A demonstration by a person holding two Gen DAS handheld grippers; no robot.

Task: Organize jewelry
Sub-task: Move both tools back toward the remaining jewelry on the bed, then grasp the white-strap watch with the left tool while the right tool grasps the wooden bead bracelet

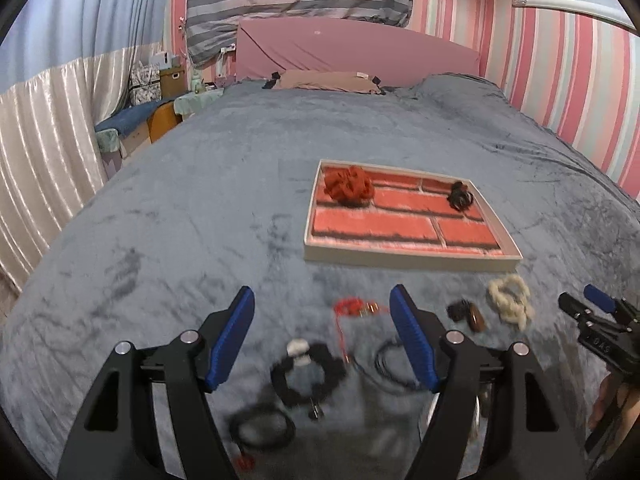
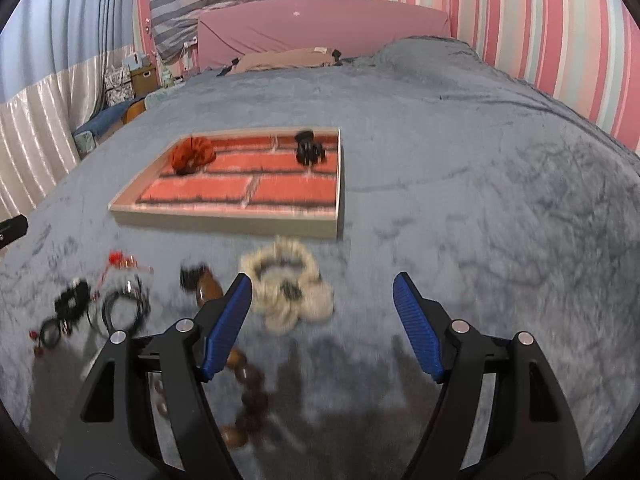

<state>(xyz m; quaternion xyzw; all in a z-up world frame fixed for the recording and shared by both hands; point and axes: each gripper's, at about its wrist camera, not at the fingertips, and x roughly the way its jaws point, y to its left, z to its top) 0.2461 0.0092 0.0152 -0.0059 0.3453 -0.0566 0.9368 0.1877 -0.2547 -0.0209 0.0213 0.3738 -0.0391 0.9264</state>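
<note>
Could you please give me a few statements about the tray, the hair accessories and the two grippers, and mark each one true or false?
1. The red scrunchie lies inside the tray. True.
2. The cream scrunchie is in the tray. False: it lies on the blanket, in front of the tray.
3. The black claw clip sits in the tray. True.
4. The right gripper is holding the cream scrunchie. False: its jaws stand apart with nothing between them.
5. The left gripper is open and empty. True.
</note>
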